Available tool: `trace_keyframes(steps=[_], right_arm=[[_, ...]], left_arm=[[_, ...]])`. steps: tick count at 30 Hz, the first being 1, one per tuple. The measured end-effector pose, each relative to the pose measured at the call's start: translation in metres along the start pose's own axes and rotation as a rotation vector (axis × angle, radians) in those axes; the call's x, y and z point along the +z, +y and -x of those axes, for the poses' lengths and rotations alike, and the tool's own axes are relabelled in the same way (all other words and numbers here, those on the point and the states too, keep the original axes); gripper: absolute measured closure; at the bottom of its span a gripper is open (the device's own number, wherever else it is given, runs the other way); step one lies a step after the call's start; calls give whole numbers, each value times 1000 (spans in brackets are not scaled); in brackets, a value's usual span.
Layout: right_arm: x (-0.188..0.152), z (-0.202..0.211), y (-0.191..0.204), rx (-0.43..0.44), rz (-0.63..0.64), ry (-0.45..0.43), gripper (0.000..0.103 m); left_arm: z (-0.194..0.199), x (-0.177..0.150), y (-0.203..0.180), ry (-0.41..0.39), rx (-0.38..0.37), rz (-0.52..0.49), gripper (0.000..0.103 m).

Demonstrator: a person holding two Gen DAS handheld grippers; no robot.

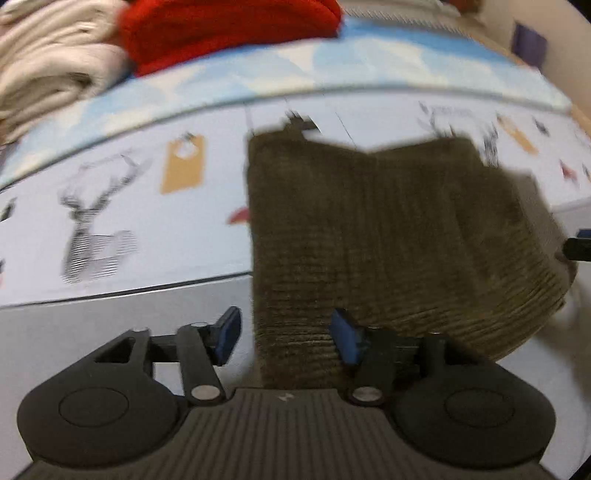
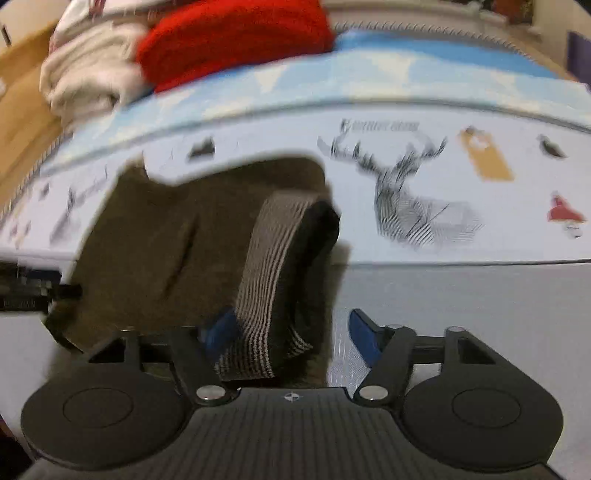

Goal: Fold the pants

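The folded brown pants [image 1: 388,229] lay at centre frame on the deer-printed surface [image 1: 110,221]; the left tongs [image 1: 286,338] stood wide over their near edge; the right tongs [image 2: 291,334] stood wide around the striped waistband [image 2: 269,266], not pressing it; red fabric [image 1: 229,29] sat upper left.

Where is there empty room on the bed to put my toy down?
Beside the folded brown pants, on the deer-print sheet: bare on their left in the left view, bare on their right in the right view. The far edge is crowded with a red garment and cream laundry.
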State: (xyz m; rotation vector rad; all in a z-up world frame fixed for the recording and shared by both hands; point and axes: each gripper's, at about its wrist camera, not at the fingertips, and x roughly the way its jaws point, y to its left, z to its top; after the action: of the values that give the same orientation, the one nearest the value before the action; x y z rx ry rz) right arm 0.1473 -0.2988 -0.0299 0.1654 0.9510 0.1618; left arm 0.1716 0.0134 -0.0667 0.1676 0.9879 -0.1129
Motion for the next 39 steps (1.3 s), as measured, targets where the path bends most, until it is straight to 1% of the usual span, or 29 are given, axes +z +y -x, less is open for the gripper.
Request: trace_keyframes(steps=[2, 3, 4, 6, 8, 11, 13, 14, 15, 17, 18, 21, 22, 25, 29, 33, 35, 39], right_arm=[[-1, 32, 12, -16, 10, -85, 37], [-5, 47, 16, -22, 9, -119, 36], [-9, 65, 23, -34, 6, -156, 34], [-18, 91, 33, -50, 6, -210, 22], [-32, 116, 45, -58, 17, -262, 15], [-59, 141, 54, -88, 28, -317, 11], [-73, 150, 60, -117, -29, -329, 10], [-80, 151, 63, -108, -55, -325, 10], [-86, 150, 65, -98, -63, -328, 10], [-94, 151, 72, -120, -59, -338, 10], [-96, 151, 74, -133, -58, -339, 10], [-100, 146, 77, -142, -53, -319, 10], [-99, 142, 79, -153, -38, -309, 10], [-100, 136, 81, -182, -11, -287, 10], [-100, 125, 77, -210, 3, -266, 10], [-98, 121, 69, -208, -42, -259, 10], [-96, 119, 70, -200, -53, -246, 10], [-94, 122, 77, -178, -40, -260, 10]], left_arm=[[29, -7, 0, -50, 13, 31, 17], [45, -12, -1, -77, 28, 40, 14], [60, -15, -3, -103, 42, 47, 13], [92, -30, -6, -159, 48, 63, 12], [120, -46, -11, -198, 57, 101, 12], [147, -67, -23, -226, 56, 152, 12], [155, -83, -30, -234, 54, 171, 12], [157, -89, -33, -235, 49, 183, 12], [159, -93, -36, -226, 28, 193, 12], [158, -100, -43, -203, -21, 193, 12], [158, -103, -47, -200, -21, 185, 12], [152, -106, -59, -206, 34, 111, 12], [152, -105, -59, -214, 37, 105, 12], [146, -105, -52, -199, 36, 135, 12], [134, -99, -46, -193, 62, 129, 12], [127, -98, -36, -156, 50, 203, 12], [123, -97, -38, -138, 49, 197, 12], [123, -97, -40, -146, 63, 186, 12]])
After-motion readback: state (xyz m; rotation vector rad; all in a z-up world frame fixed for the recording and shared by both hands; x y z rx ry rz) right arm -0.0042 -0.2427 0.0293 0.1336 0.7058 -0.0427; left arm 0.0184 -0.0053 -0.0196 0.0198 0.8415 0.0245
